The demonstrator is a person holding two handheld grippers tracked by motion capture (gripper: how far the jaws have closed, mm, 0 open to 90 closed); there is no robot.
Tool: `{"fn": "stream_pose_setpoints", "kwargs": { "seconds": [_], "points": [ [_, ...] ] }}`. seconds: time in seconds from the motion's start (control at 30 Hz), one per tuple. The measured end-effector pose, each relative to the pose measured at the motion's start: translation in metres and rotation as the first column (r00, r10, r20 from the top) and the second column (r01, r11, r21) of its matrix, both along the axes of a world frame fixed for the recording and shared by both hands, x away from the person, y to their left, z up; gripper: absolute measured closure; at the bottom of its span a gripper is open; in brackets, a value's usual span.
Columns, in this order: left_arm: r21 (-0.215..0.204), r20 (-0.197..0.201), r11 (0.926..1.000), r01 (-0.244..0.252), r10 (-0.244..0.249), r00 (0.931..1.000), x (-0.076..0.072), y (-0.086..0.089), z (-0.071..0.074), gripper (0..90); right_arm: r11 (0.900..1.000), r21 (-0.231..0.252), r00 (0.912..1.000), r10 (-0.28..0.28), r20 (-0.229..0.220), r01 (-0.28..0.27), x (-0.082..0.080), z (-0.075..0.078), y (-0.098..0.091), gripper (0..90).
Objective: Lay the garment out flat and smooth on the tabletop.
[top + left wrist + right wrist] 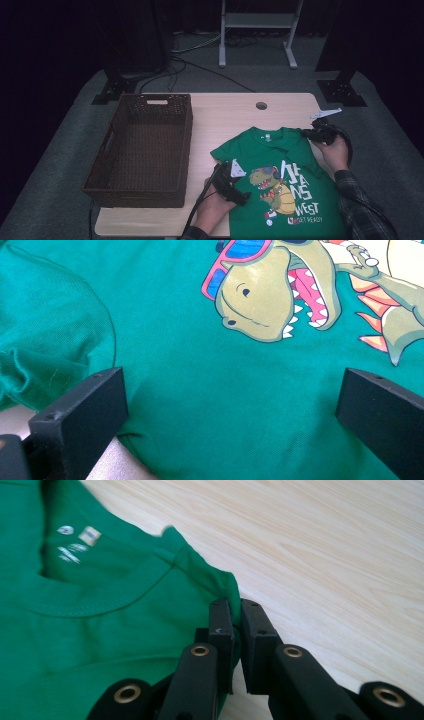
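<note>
Wooden table [220,117], lower right: flat green dinosaur-print T-shirt [280,175]; left gripper [231,181] jaws apart, right gripper [236,625] clamped on its shoulder edge.

Both grippers were black: the left gripper [243,198] carried a grey three-cornered plate and trailing cable; brass-ringed screws studded the right gripper [236,625]; its sleeve [361,205] was dark plaid.

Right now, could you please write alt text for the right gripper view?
The right gripper is shut on the shoulder edge of a green shirt. The shirt lies on a light wooden table, collar and neck label at upper left.
</note>
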State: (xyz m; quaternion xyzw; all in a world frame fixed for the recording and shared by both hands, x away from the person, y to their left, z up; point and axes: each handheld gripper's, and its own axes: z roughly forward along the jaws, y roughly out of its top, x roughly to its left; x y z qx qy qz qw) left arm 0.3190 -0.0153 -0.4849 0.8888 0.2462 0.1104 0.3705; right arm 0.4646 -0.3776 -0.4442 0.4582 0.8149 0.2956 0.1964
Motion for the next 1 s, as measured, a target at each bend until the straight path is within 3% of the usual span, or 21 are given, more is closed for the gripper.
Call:
{"fn": "stream_pose_setpoints", "kwargs": {
  "seconds": [0.13,0.27,0.37,0.63,1.0],
  "points": [
    [0.000,0.000,1.0000,0.000,0.000,1.0000,0.000,0.000,0.000,0.0,0.9995,0.001,0.9994,-0.031,-0.014,0.031,0.005,-0.004,-0.006,84.6],
    [0.000,0.000,1.0000,0.001,-0.001,1.0000,0.000,0.000,0.000,0.0,0.9988,0.022,0.9989,-0.045,0.017,0.044,0.003,-0.003,-0.007,67.8],
    [0.000,0.000,1.0000,0.000,0.000,1.0000,0.000,0.000,0.000,0.0,0.9981,0.047,0.9985,-0.042,0.036,0.040,-0.001,0.002,-0.008,65.3],
    [0.000,0.000,1.0000,0.000,0.000,1.0000,0.000,0.000,0.000,0.0,0.9963,0.086,0.9984,0.005,0.056,-0.010,-0.020,0.012,-0.006,64.2],
    [0.000,0.001,1.0000,0.001,-0.001,1.0000,0.000,0.000,0.000,0.0,0.9932,0.106,0.9979,0.042,0.050,-0.047,-0.041,0.008,-0.001,64.5]
  ]
}}
